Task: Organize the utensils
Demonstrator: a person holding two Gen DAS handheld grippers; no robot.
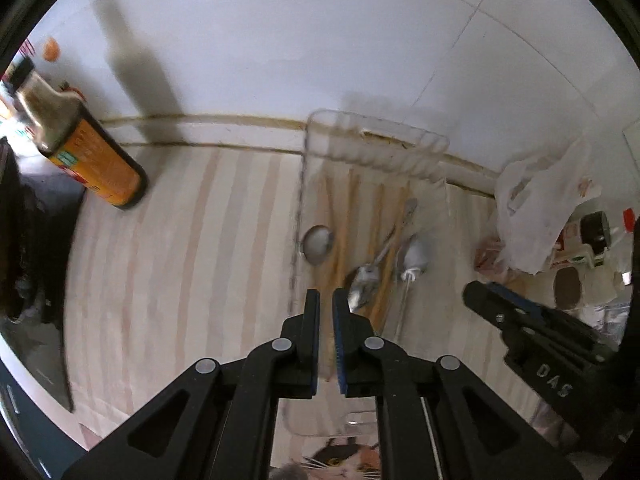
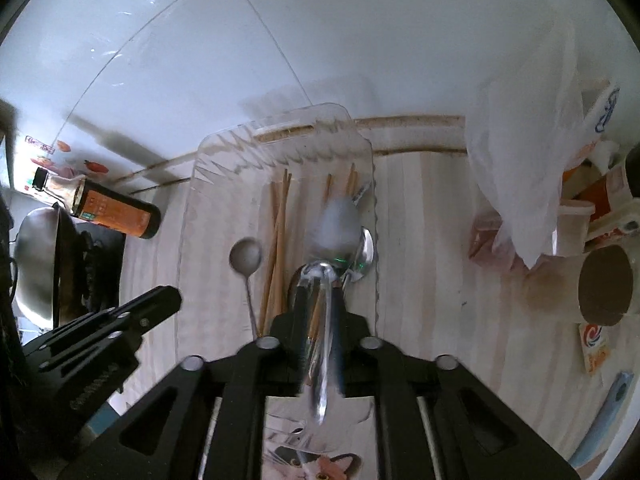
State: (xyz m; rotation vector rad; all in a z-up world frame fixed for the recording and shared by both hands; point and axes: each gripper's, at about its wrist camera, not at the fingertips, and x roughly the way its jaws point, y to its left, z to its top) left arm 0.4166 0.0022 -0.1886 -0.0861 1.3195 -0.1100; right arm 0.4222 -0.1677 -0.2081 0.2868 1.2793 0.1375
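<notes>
Right wrist view: the right claw (image 2: 320, 320) is clenched on the handle of a shiny metal spoon (image 2: 334, 224), whose long axis runs straight ahead along the fingers, bowl foremost. The spoon hangs above a clear rectangular plastic tray (image 2: 192, 216), and the tray's length runs the same way, away from the claw. Inside, just left of the held spoon, lie pale wooden chopsticks (image 2: 278, 240); further left rests a small round-bowled metal spoon (image 2: 246, 258); a second steel spoon (image 2: 366, 252) lies under and slightly right of the held one

Left wrist view: the left claw (image 1: 326, 300) hovers over the tray's near end, its pads nearly together with nothing clearly between them. A dark sauce bottle with an orange label (image 1: 86, 148) stands well off to its left

Judgement: the right claw is nearer, and lowering straight down beside the lying spoons looks like the coming move
</notes>
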